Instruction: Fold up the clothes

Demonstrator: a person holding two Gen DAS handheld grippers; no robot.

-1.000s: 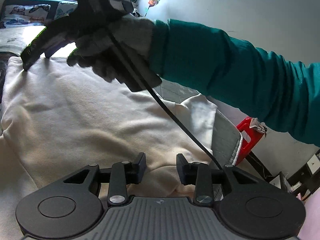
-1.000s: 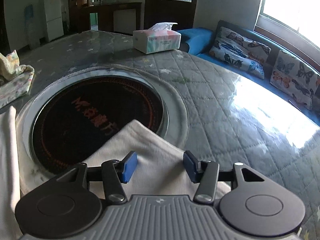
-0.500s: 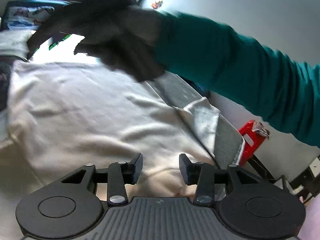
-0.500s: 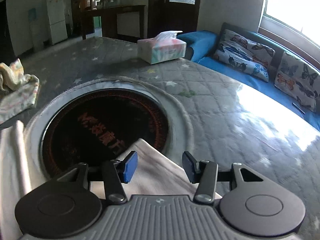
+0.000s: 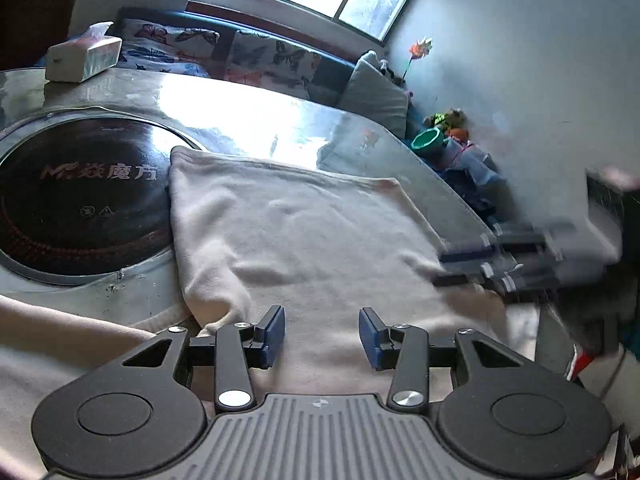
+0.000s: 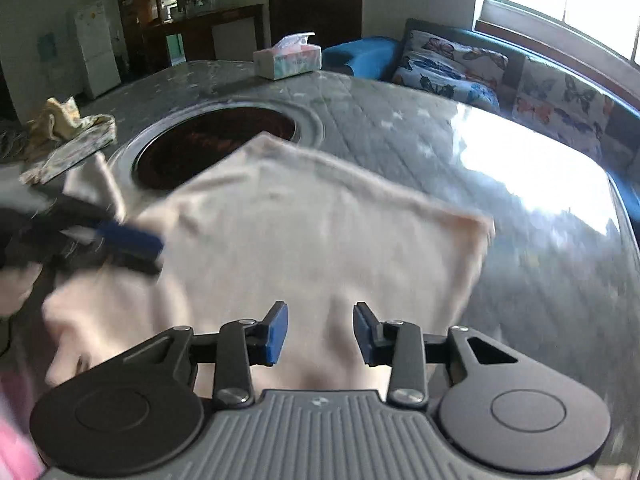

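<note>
A cream garment (image 5: 304, 232) lies folded on the grey quilted table, its far corner over the dark round hob. It also shows in the right wrist view (image 6: 320, 236). My left gripper (image 5: 322, 338) is open and empty just above the garment's near part; it also shows blurred at the left of the right wrist view (image 6: 132, 246). My right gripper (image 6: 320, 334) is open and empty above the garment's near edge; it shows blurred at the right of the left wrist view (image 5: 472, 268), by the garment's right edge.
A round black hob (image 5: 76, 200) is set in the table at the left. A tissue box (image 6: 288, 58) stands at the far side. A patterned cloth (image 6: 68, 140) lies at the far left. A sofa with butterfly cushions (image 6: 500, 76) runs along the window wall.
My right gripper has pulled back from the garment's far corner to its near right edge. Both views now look across the whole folded garment. Both stay open.
</note>
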